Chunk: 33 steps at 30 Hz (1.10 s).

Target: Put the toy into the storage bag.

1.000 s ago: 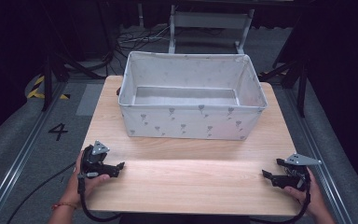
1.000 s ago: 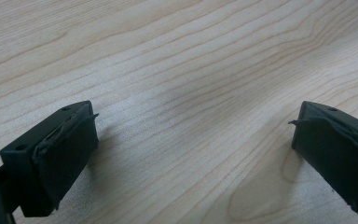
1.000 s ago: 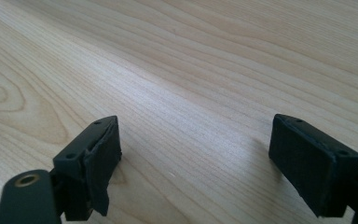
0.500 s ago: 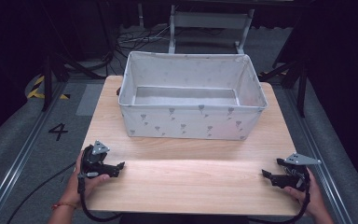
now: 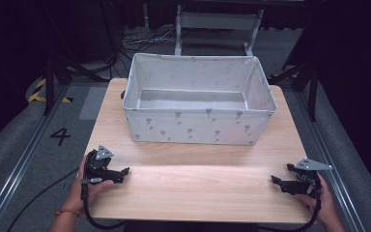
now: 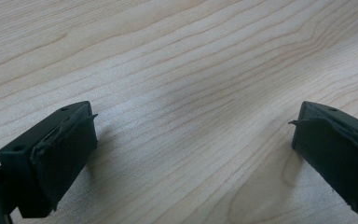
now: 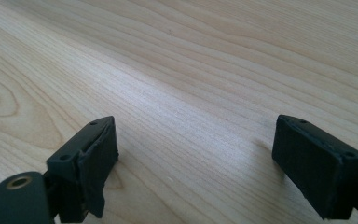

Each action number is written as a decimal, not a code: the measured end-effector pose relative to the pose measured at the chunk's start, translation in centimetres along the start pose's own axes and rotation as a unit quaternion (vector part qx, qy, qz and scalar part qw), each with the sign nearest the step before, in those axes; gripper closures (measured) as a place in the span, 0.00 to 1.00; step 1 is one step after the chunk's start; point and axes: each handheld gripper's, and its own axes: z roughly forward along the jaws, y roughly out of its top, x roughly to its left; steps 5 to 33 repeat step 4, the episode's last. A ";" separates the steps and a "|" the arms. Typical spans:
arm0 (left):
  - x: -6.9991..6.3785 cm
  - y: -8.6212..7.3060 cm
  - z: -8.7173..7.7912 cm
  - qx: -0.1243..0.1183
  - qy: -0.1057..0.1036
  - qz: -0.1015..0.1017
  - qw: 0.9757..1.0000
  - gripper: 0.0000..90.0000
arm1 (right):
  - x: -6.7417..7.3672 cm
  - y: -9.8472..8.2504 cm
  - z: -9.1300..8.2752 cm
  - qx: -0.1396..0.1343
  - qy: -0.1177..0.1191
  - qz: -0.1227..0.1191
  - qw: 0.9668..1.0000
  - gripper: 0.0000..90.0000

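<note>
A pale fabric bin (image 5: pixel 200 121) with small grey marks stands on the far half of the wooden table (image 5: pixel 198 188); I see nothing inside it. My left gripper (image 5: pixel 124 173) rests on the table near the front left corner, held by a hand, jaws pointing right. In the left gripper view its jaws (image 6: pixel 191 140) stand wide apart over bare wood, open and empty. My right gripper (image 5: pixel 275 180) rests near the front right corner, jaws pointing left. The right gripper view has its jaws (image 7: pixel 196 149) spread wide over bare wood, open and empty.
Bare wood stretches between the two grippers in front of the bin. A metal frame (image 5: pixel 217 21) and cables lie on the floor behind the table. Grey floor with rails runs along both sides, and a "4" (image 5: pixel 60 136) is marked at the left.
</note>
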 end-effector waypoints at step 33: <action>0.0 0.0 0.0 0.001 0.001 0.000 1.000 0.00 | 0.0 0.0 0.0 0.000 0.000 0.000 1.000 0.16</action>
